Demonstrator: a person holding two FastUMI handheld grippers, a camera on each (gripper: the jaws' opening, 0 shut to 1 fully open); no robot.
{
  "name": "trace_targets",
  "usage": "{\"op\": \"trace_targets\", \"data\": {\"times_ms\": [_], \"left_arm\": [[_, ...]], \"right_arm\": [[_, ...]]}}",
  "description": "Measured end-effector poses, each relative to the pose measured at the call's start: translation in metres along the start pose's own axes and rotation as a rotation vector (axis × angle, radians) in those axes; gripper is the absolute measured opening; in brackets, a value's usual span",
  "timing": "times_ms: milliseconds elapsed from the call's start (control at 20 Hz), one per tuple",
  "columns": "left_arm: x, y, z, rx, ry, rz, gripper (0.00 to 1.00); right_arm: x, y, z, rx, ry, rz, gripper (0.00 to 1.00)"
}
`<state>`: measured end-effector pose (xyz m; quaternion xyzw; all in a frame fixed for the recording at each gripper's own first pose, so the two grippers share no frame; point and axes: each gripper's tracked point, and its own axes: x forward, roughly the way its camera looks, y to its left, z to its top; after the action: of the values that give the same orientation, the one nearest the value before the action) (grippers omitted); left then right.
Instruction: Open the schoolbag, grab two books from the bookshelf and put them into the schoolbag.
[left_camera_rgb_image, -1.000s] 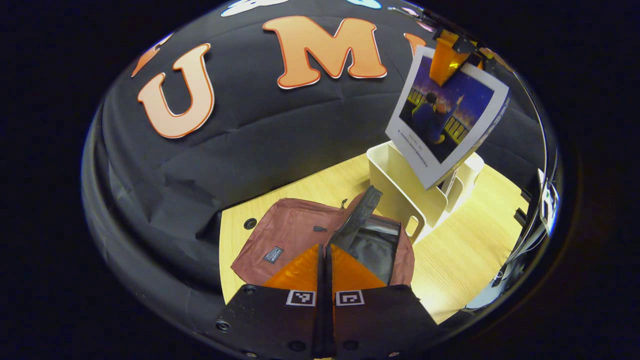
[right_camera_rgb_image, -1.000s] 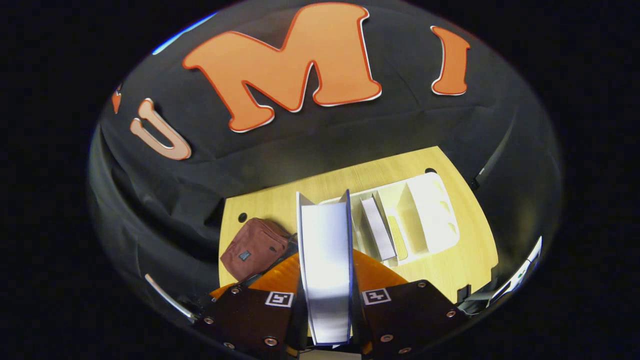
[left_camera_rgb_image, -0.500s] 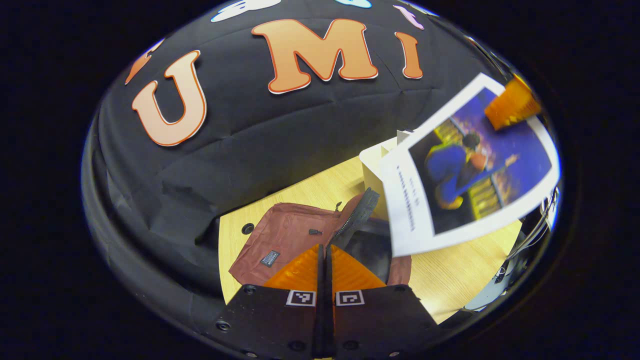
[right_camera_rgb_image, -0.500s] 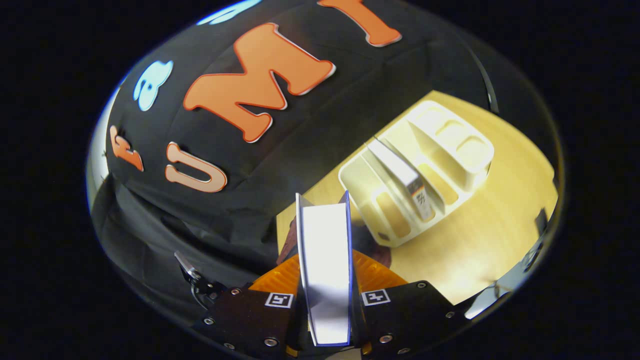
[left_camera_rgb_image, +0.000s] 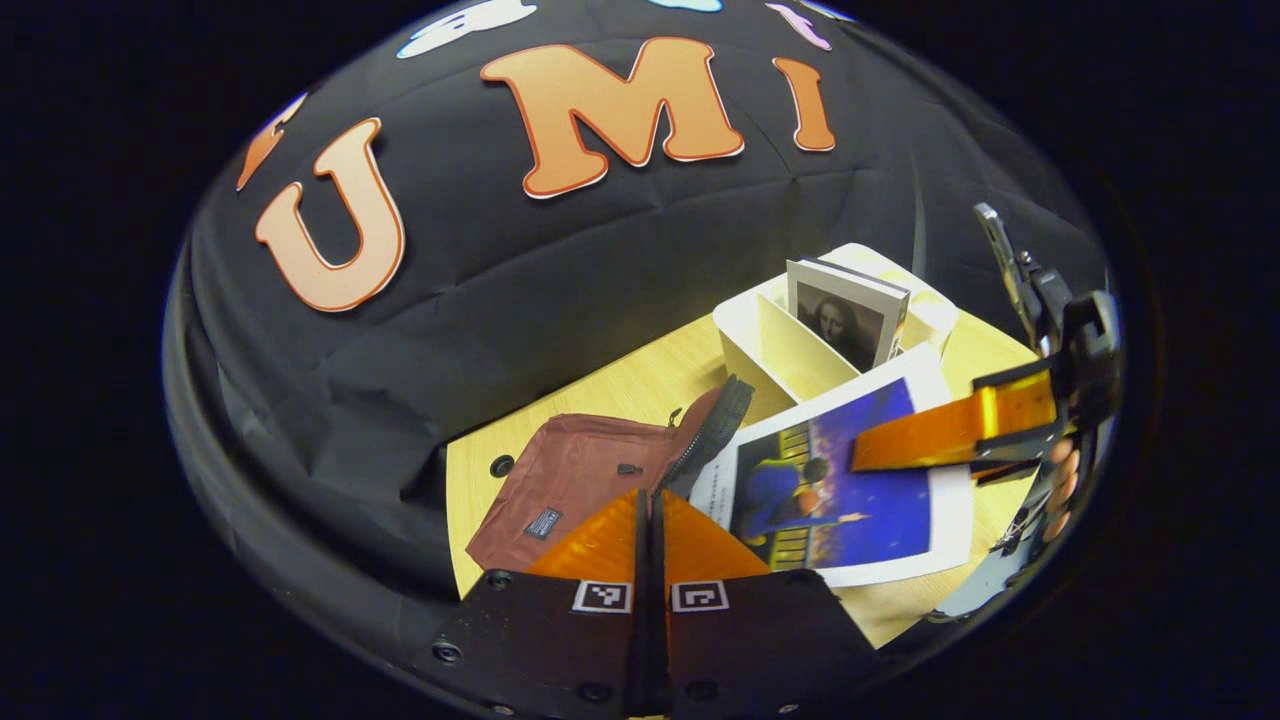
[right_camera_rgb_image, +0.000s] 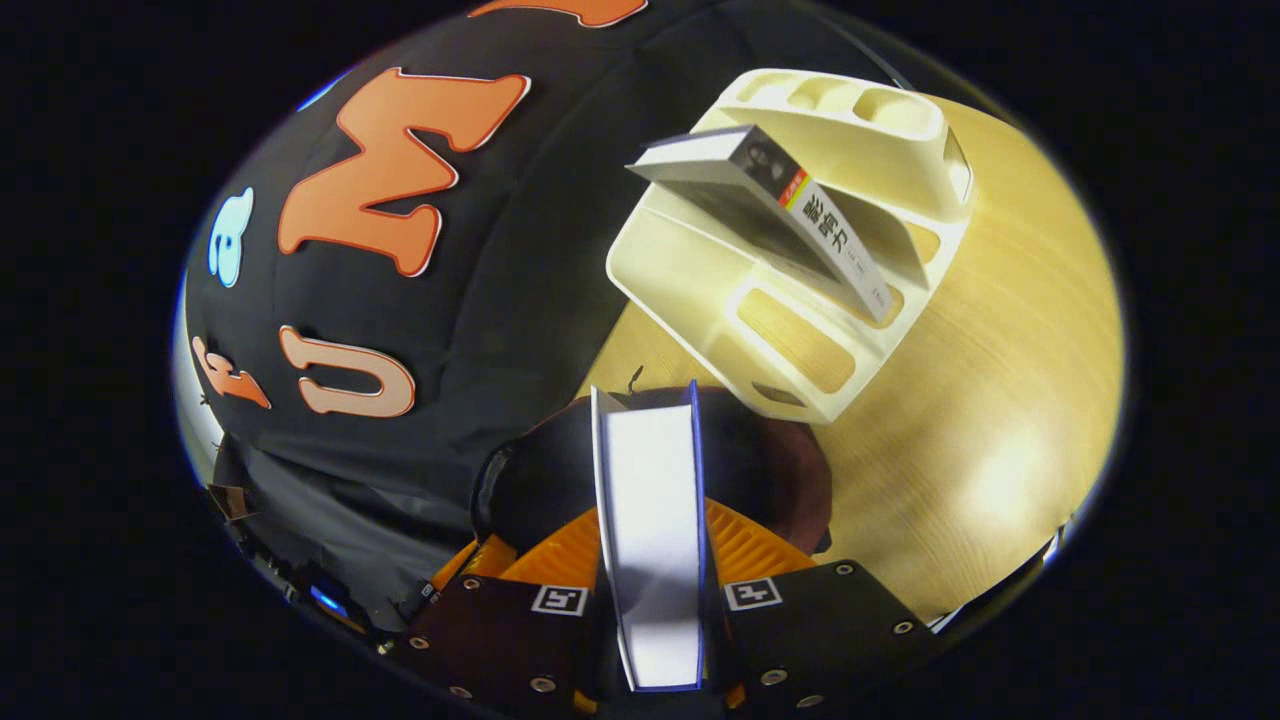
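Now the book (right_camera_rgb_image: 650, 540) I am carrying is coming down flat over the mouth of the schoolbag (left_camera_rgb_image: 590, 475), where half a second ago it was hanging tilted in the air beside the bookshelf (left_camera_rgb_image: 790, 350). In the left gripper view its blue cover is lying nearly level, with its near edge right at the open zipper flap, and my right hand-held gripper (right_camera_rgb_image: 650, 600) is pinching it by the far side. In the right gripper view the pages are standing between that gripper's two fingers, both pressing on the book, with the dark opening of the bag directly beyond.

My left hand-held gripper (left_camera_rgb_image: 648, 540) is hovering with its fingers pressed together, holding nothing, just above the near edge of the bag. I am judging that it is not propping the flap open.

A second book (right_camera_rgb_image: 780, 215) is leaning in a slot of the bookshelf, which is standing on the table (right_camera_rgb_image: 980, 420) just behind the bag.

So the first book is close to going in, I think; the second is waiting to be fetched.
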<state>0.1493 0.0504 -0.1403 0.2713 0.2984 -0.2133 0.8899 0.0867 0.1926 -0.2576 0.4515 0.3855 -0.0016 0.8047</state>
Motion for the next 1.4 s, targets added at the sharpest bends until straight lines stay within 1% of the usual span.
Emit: {"op": "trace_targets", "data": {"times_ms": [150,350,450,600,650,700,750,850,900,1000,1050,1100,1150,1250,1300,1400], "left_arm": [[-0.001,-0.001,0.005,0.015,-0.013,-0.009,0.00],[-0.002,-0.004,0.011,0.019,-0.027,-0.038,0.01],[-0.001,-0.005,0.014,0.019,-0.032,-0.050,0.01],[0.001,-0.011,0.026,0.055,-0.051,-0.061,0.01],[0.003,-0.015,0.030,0.057,-0.058,-0.072,0.00],[0.006,-0.016,0.032,0.062,-0.061,-0.078,0.00],[0.008,-0.016,0.035,0.067,-0.062,-0.079,0.01],[0.011,-0.014,0.033,0.067,-0.056,-0.082,0.01],[0.013,-0.011,0.030,0.060,-0.048,-0.082,0.01],[0.014,-0.009,0.025,0.035,-0.040,-0.087,0.00],[0.013,-0.006,0.023,0.025,-0.038,-0.085,0.01],[0.012,-0.005,0.020,0.018,-0.034,-0.086,0.01],[0.013,-0.003,0.018,0.013,-0.031,-0.083,0.01],[0.011,0.000,0.016,0.005,-0.024,-0.075,0.00],[0.012,0.001,0.015,-0.002,-0.022,-0.073,0.01],[0.010,0.000,0.011,-0.016,-0.013,-0.074,0.01]], "right_arm": [[0.028,0.006,0.000,-0.017,-0.029,0.020,0.35],[0.066,0.009,-0.010,-0.034,-0.039,0.012,0.35],[0.087,0.010,-0.022,-0.032,-0.036,0.008,0.35],[0.113,0.017,-0.040,-0.007,-0.013,0.019,0.35],[0.117,0.019,-0.043,-0.004,-0.024,0.027,0.46],[0.123,0.019,-0.045,-0.013,-0.039,0.027,0.35],[0.129,0.018,-0.050,-0.034,-0.042,0.017,0.35],[0.139,0.019,-0.054,-0.029,-0.019,0.002,0.36],[0.141,0.012,-0.052,-0.045,-0.021,-0.027,0.37],[0.142,-0.012,-0.047,-0.096,-0.017,-0.123,0.46],[0.137,-0.025,-0.049,-0.111,0.004,-0.165,0.59],[0.132,-0.032,-0.049,-0.112,0.026,-0.180,0.66],[0.126,-0.036,-0.048,-0.122,0.043,-0.194,0.84],[0.119,-0.048,-0.044,-0.147,0.054,-0.228,0.97],[0.114,-0.053,-0.040,-0.154,0.050,-0.241,0.98],[0.104,-0.055,-0.029,-0.165,0.044,-0.229,0.97]]}}
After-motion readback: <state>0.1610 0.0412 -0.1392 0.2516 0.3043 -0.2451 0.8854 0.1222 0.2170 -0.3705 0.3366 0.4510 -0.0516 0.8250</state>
